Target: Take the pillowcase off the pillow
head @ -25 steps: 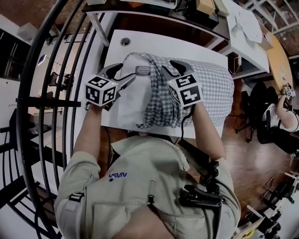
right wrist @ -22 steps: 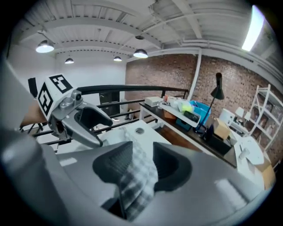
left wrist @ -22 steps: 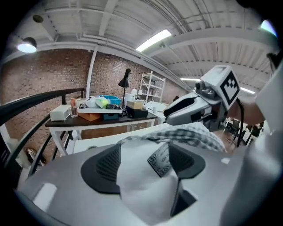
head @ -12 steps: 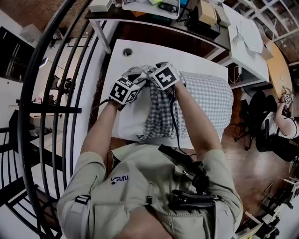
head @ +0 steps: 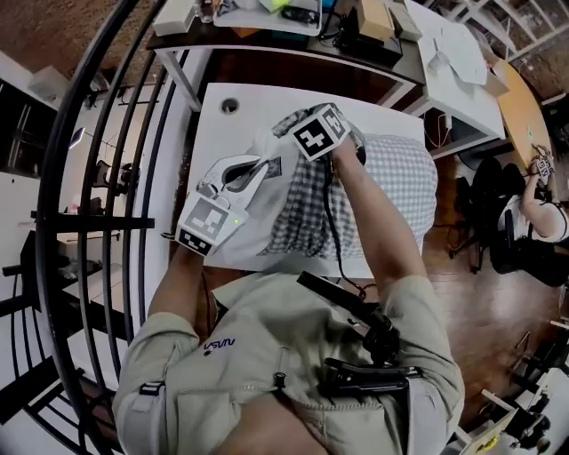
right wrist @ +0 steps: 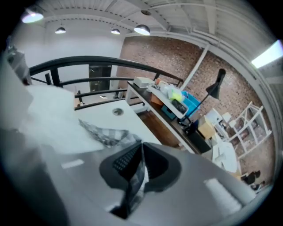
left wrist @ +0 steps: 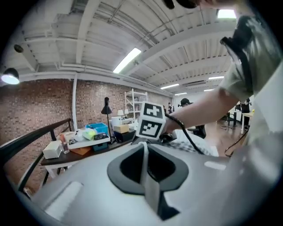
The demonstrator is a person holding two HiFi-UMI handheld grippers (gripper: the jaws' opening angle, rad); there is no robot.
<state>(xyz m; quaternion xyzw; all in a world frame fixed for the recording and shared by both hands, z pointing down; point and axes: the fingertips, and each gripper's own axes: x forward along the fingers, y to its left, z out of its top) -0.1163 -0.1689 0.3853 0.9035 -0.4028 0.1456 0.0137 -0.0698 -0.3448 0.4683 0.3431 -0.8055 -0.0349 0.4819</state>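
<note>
On the white table (head: 212,142) lies a pillow; its checked pillowcase (head: 391,191) is bunched toward the middle (head: 302,209), and the bare white pillow (head: 253,231) shows at the left. My left gripper (head: 265,164) has just closed and is shut on a fold of the white pillow (left wrist: 150,194). My right gripper (head: 311,124) sits at the pillow's far end, its tips hidden under its marker cube. Its jaws have also just closed, and checked cloth (right wrist: 135,185) is pinched between them.
A cluttered desk (head: 293,18) stands beyond the table, with a blue bin (left wrist: 98,129) and a black lamp (right wrist: 215,90). A black railing (head: 107,133) curves along the left. The table has a cable hole (head: 230,106). A seated person (head: 538,209) is at the far right.
Both grippers went from open to shut. The left one drew back toward me and to the left with white pillow cloth. The right one moved to the pillow's far end and took checked cloth.
</note>
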